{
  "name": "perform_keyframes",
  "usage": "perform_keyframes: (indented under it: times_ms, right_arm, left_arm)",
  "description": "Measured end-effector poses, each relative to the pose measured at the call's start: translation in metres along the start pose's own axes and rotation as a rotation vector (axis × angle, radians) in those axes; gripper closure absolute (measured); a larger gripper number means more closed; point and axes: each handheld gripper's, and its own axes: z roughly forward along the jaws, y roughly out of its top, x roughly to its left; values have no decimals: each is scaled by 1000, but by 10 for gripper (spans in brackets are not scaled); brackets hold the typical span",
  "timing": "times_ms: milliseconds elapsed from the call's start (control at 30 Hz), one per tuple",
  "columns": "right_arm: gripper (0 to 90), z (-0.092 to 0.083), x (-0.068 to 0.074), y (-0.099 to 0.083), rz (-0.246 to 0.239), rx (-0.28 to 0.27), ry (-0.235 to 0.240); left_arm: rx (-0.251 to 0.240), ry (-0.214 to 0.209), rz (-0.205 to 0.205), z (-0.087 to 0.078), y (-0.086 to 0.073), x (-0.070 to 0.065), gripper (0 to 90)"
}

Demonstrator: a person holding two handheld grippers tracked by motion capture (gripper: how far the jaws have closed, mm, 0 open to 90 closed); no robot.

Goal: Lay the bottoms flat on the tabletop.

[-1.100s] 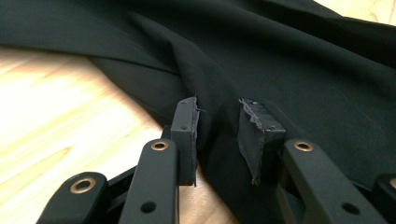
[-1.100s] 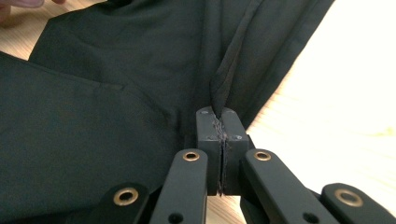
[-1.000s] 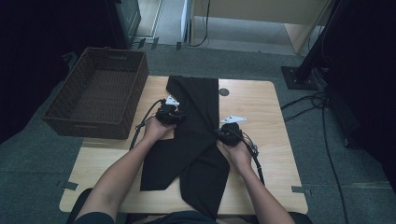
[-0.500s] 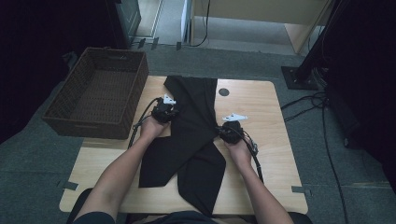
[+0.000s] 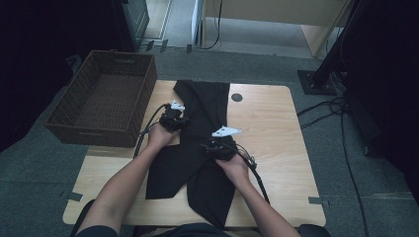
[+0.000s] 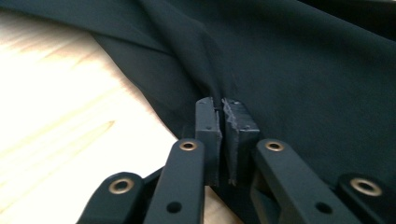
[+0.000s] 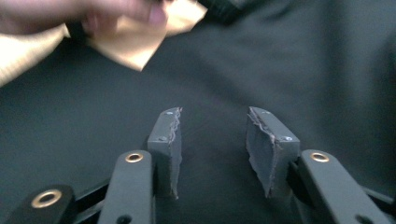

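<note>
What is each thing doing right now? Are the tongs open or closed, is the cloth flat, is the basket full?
Left tongs: shut, pinching a fold of the cloth.
Right tongs: open, just been opening, nothing gripped, cloth beneath.
Black cloth: partly folded, lying on the table.
Basket: upright, empty, beside the table.

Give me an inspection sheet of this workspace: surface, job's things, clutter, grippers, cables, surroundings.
Surface: wooden table, round grommet near the far edge.
Job's things: black garment spread down the table's middle, partly folded.
Clutter: nothing seen.
Grippers: left gripper shut on a garment fold; right gripper over the garment, jaws just opened, nothing between them.
Cables: one trails from each gripper; more cables on the floor at right.
Surroundings: wicker basket left of the table, grey floor, stand base at right.
</note>
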Motion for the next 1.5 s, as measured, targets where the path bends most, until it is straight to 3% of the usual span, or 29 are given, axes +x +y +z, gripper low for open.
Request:
perform_keyframes:
  times_ms: [100,200,300,367,433,467,500,567,733,933,1000,1067,1167,1300,1433,1500]
  right_arm:
    - [532,13,3,-6,-8,35,10]
    - [520,16,5,-7,-32,31,-2]
    - [547,17,7,-8,-77,26,-30]
    - [631,18,9,-8,-108,20,-46]
    - [816,17,11,-8,-95,28,-45]
    - [885,15,12,-7,-91,42,-36]
    - [899,13,13,-7,-87,60,-32]
    - [900,7,15,-8,-84,77,-14]
    - [900,-19,15,-18,-65,57,14]
    - [900,-38,10,-37,-56,80,7]
    - [900,-35,7,-42,-48,90,1]
    - [900,-33,6,-43,-43,73,5]
    - [898,-30,4,-43,-33,53,2]
    - [893,-26,1,-40,-32,40,0]
    - [840,-24,0,-39,-27,38,-3]
    - [775,-27,3,-35,-47,46,-16]
  left_arm:
    - [0,-24,0,-3,-4,-2,821]
    - [-2,-35,8,-4,-7,-5,809]
    - [-12,-17,28,-5,-9,-7,810]
    - [-12,-6,37,-5,-10,-7,842]
    - [-8,0,37,-6,-10,-7,879]
    - [-3,11,48,-6,-9,-7,892]
    - [3,16,46,-7,-9,-7,899]
    - [11,26,26,-9,-9,-3,900]
    - [9,61,-1,-15,-13,8,900]
    - [4,82,5,-13,-12,7,897]
    - [-7,72,3,-12,-9,3,873]
    - [-51,47,-6,-16,-5,-1,833]
    - [-95,-29,2,-19,-2,-7,787]
    - [-39,-67,62,-11,-4,-16,783]
    - [-4,-63,75,-4,-8,-15,805]
    - [-23,-91,50,-4,-11,-12,808]
